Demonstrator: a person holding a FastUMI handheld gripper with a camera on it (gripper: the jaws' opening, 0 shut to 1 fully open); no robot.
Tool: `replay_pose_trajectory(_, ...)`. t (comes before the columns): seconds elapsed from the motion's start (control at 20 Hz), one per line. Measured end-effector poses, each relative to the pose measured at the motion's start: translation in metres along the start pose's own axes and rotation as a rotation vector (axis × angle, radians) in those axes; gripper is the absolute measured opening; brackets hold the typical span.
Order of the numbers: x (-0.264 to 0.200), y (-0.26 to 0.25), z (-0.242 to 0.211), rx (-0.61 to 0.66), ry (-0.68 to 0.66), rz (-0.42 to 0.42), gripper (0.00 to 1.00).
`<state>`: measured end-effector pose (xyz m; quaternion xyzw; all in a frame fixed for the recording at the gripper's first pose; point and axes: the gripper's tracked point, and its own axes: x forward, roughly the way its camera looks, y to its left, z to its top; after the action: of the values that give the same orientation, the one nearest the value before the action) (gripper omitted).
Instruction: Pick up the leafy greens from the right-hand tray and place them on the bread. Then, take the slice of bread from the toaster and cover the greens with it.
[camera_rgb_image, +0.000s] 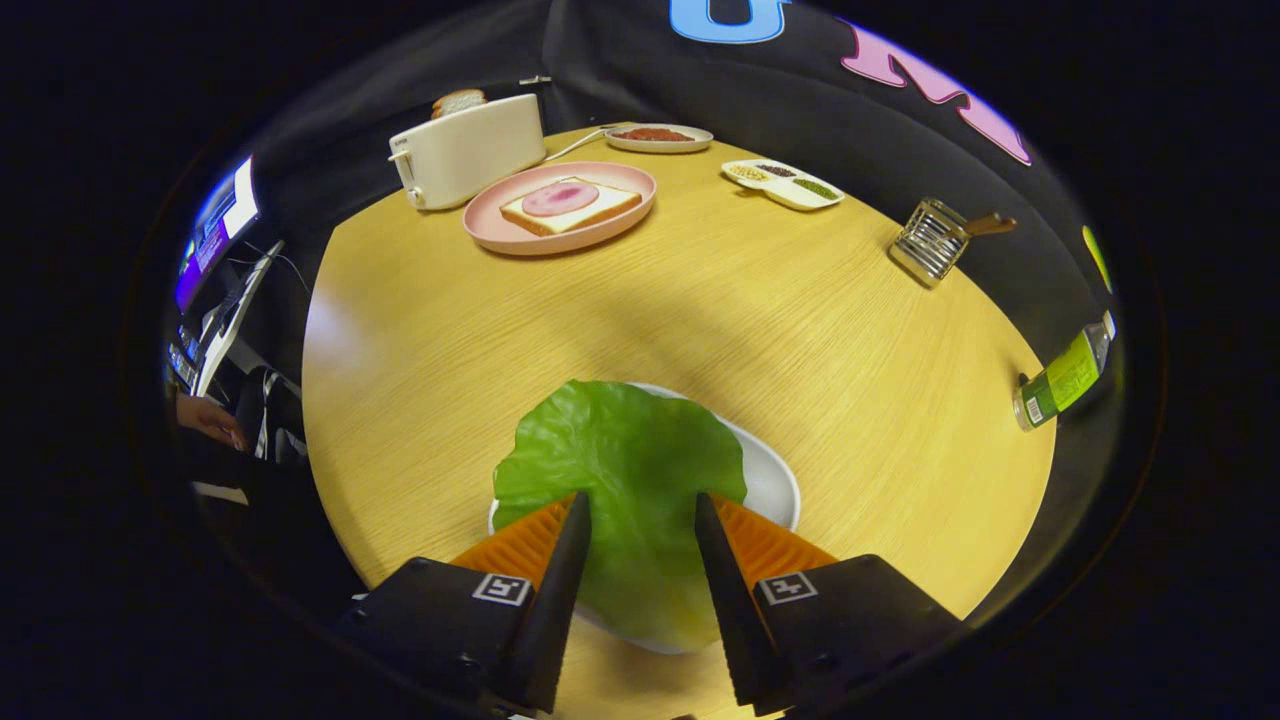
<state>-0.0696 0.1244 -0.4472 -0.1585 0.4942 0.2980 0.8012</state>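
Between the spread fingers of the gripper (640, 515) lay the leafy greens (620, 470), draped over a white tray (775, 480) on the yellow round table (800, 330); neither finger pressed on the leaf. Beyond the fingers, well apart: pink plate (490, 232) bearing a slice of bread (570, 208) topped with a round of ham (560, 197). Just beside it, a white toaster (465, 150) with a bread slice (458, 101) standing in its slot. Farther off: a small dish (658, 137), a divided tray (783, 184), a wire rack (930, 242), a green bottle (1065, 375).
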Motion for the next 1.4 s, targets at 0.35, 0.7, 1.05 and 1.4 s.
replay_pose_trajectory(0.35,0.002,0.003,-0.003,-0.009,0.013,-0.009,0.17)
replay_pose_trajectory(0.7,-0.033,0.009,0.022,0.116,-0.06,-0.036,0.06)
replay_pose_trajectory(1.05,-0.077,0.046,0.116,0.194,-0.236,-0.054,0.06)
replay_pose_trajectory(1.4,-0.065,0.087,0.239,0.168,-0.356,-0.018,0.06)
